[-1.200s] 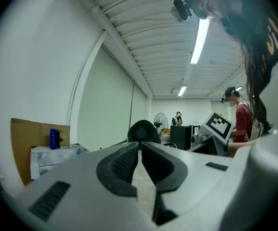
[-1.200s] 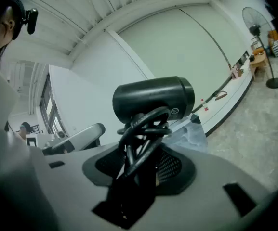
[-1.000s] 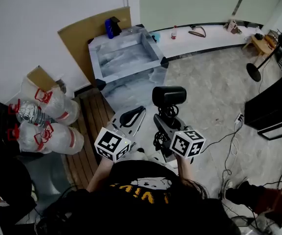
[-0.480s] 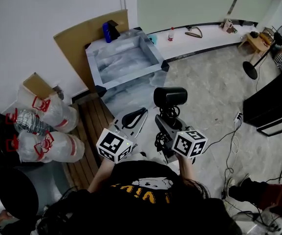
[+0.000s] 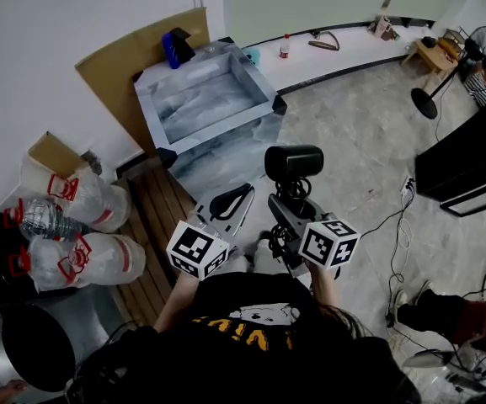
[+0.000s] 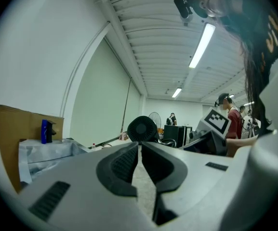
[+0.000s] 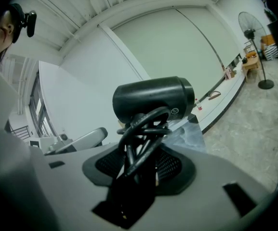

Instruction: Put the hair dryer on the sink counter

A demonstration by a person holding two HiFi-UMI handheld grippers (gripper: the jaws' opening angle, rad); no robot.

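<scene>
Pale stone floor (image 5: pixel 352 133) and white walls fill a workshop-like room seen from above, with a grey marbled sink (image 5: pixel 217 135) standing against the wall. Behind the sink leans a brown cardboard sheet (image 5: pixel 112 61), and a blue object (image 5: pixel 173 47) sits at the sink's back corner. To the left of the sink, near the wall, lie large clear water jugs (image 5: pixel 87 200) with red handles, beside a strip of wooden slats (image 5: pixel 160 213). Far to the right of the sink stands a fan (image 5: pixel 478 53). In front of the sink, apart from it and above the floor, the black hair dryer (image 5: pixel 293 162) is held upright, its barrel on top. The right gripper (image 7: pixel 139 162) is clamped on the hair dryer's handle, with the black cord (image 7: pixel 141 129) looped around it between the jaws. The left gripper (image 6: pixel 139 148) is just beside it, on the side away from the fan; its jaws are closed together, tips touching, with nothing between them.
</scene>
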